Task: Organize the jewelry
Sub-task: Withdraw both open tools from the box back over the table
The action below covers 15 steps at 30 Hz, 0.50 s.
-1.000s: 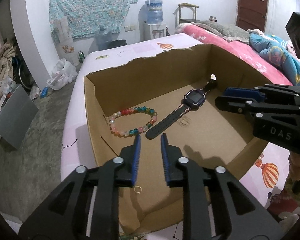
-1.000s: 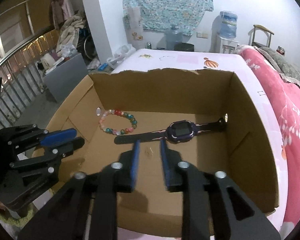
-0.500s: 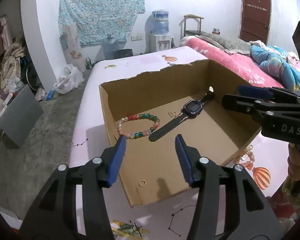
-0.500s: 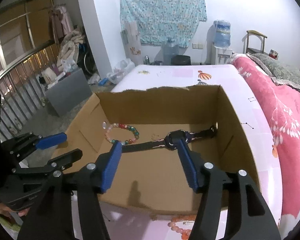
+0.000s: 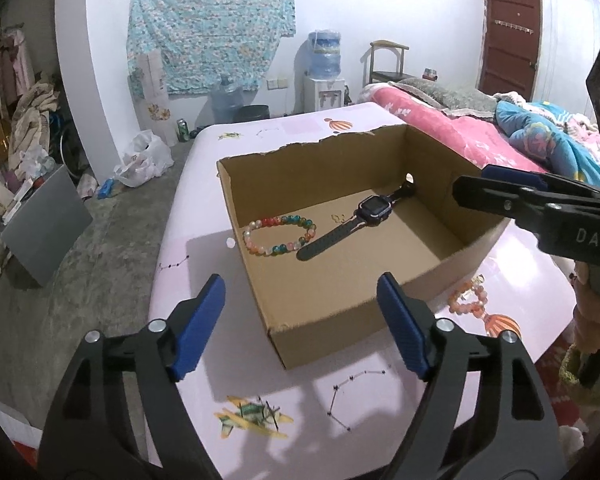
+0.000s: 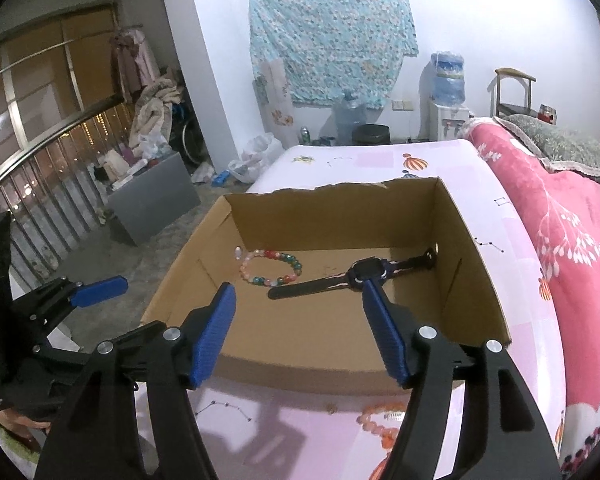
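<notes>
Cardboard box (image 5: 340, 312): set on the pink sheet (image 5: 204, 208); taken as landmark.
Watch (image 5: 370, 209): laid flat on the box floor; long axis run diagonally, one strap end at the far right corner.
Beaded bracelet (image 5: 278, 236): laid just left of the watch's near strap end.
Orange bracelet (image 5: 470, 300): left outside, against the box's near wall.
Left gripper (image 5: 300, 328): jaws opening, nothing between them.
Right gripper (image 6: 300, 332): jaws opening, nothing gripped.

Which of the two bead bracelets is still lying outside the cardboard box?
The orange bead bracelet is outside, on the pink sheet beside the cardboard box. The multicoloured bracelet lies inside it, next to the black watch.
</notes>
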### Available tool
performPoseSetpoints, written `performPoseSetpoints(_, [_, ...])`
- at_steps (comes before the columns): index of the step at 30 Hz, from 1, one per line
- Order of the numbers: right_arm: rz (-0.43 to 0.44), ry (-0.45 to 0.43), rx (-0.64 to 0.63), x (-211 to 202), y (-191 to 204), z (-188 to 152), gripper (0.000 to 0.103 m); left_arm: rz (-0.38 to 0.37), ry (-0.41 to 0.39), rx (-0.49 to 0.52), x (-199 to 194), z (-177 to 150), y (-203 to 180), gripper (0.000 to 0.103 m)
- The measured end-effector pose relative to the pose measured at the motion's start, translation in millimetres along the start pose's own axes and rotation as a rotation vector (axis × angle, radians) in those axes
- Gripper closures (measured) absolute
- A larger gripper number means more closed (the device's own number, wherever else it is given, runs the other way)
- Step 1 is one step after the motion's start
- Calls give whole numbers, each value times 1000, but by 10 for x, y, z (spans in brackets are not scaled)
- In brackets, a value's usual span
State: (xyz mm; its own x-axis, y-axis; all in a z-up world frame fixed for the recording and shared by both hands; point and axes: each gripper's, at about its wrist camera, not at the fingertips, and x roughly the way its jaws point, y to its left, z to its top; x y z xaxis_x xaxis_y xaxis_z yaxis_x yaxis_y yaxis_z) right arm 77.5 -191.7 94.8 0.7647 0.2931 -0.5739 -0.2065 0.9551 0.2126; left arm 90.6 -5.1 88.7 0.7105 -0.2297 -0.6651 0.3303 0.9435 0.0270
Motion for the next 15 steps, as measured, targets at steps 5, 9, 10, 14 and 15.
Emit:
performPoseSetpoints(5, [11,-8,-5,-185,17,-164,38,-7,13,-13,-81,-112,1,25])
performPoseSetpoints(9, [-27,-16,-31,-387,-55,-347,38,-22,23,-16,-135,-218,-47,25])
performPoseSetpoints(10, [-36,-14,-31,-423,-88,-390,38,-26,26,-10,-146,-248,-75,24])
performPoseSetpoints(14, [-64,24,-13,-512,-267,-643,38,-48,34,19,-149,-371,-206,24])
performPoseSetpoints(15, [-66,48,1,-500,-321,-728,38,-57,39,25,-146,-402,-241,24])
